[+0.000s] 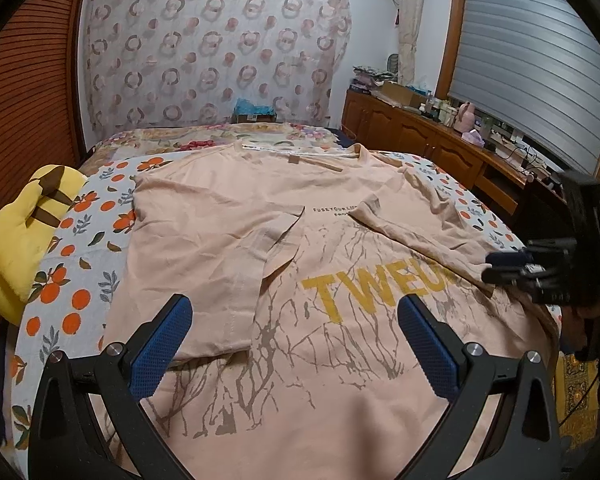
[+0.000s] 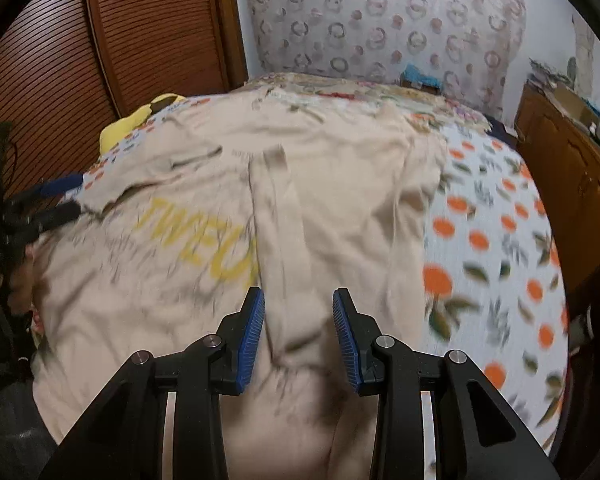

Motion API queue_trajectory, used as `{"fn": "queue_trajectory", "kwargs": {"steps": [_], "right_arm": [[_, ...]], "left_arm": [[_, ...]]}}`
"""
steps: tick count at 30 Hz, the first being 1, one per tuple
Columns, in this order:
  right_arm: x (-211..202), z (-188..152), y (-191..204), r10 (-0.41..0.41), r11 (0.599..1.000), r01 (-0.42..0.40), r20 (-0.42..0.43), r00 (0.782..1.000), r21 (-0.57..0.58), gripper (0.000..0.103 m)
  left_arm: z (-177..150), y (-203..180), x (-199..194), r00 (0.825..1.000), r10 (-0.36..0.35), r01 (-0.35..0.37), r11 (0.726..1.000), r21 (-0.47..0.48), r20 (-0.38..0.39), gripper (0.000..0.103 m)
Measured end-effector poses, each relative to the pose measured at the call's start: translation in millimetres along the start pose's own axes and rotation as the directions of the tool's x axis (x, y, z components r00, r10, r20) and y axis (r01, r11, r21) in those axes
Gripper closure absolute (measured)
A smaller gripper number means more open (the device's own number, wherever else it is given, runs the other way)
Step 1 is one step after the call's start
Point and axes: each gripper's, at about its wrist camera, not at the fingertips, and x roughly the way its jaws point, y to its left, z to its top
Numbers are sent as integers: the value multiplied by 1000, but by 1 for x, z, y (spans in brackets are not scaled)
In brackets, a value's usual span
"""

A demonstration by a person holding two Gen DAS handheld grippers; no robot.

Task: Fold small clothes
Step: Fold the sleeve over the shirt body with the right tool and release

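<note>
Motion blur smears our right view, peach T-shirt (image 1: 284,216) hem cut off below, our left gripper (image 1: 296,344) spread wide over it, our right gripper (image 2: 298,336) partly apart, pinching nothing.

Light: soft, even indoor light, moderately bright, no glare
Shadows: faint, under shirt (image 1: 340,240) folds
Left wrist view: sharp
Right wrist view: motion-smeared across bedspread (image 2: 500,240)
Edges: strong fisheye bending, black corner vignette

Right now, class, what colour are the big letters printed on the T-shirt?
Mustard yellow letters on the peach T-shirt; clearest in the left wrist view.
</note>
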Motion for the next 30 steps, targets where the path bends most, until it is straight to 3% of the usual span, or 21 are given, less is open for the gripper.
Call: {"fn": "queue_trajectory", "kwargs": {"steps": [4, 5, 10, 12, 13, 15, 20, 23, 26, 30], "right_arm": [[1, -10, 2, -2, 1000, 2, -16, 1000, 24, 67], [0, -11, 4, 1, 1000, -1, -14, 1000, 23, 74], [-3, -6, 14, 36, 999, -36, 10, 999, 5, 79], [-5, -7, 20, 46, 999, -46, 13, 999, -7, 85], [-3, -6, 23, 49, 999, -49, 12, 999, -17, 94], [0, -6, 27, 54, 998, -53, 14, 998, -33, 98], [0, -9, 40, 115, 991, -114, 14, 993, -64, 98], [1, -11, 45, 97, 991, -97, 3, 995, -91, 98], [-1, -10, 45, 102, 991, -100, 13, 995, -90, 87], [-7, 1, 37, 118, 990, -115, 45, 992, -76, 85]], "left_arm": [[-1, 2, 1, 1000, 4, -4, 1000, -1, -4, 0], [-2, 2, 1, 1000, 4, -4, 1000, 0, -5, 0], [-2, 3, 1, 1000, 5, -5, 1000, 0, -5, 0], [-2, 3, 1, 1000, 4, -4, 1000, 0, -5, 0], [-3, 3, 1, 1000, 5, -5, 1000, -1, -4, 0], [-3, 3, 0, 1000, 7, -7, 1000, -2, -2, 0], [-5, 7, -1, 1000, 9, -9, 1000, -12, -1, 0], [-5, 9, -1, 1000, 10, -11, 1000, -13, -3, 0], [-5, 10, -1, 1000, 11, -11, 1000, -12, -2, 0], [-5, 10, -1, 1000, 13, -13, 1000, -12, -1, 0]]}}
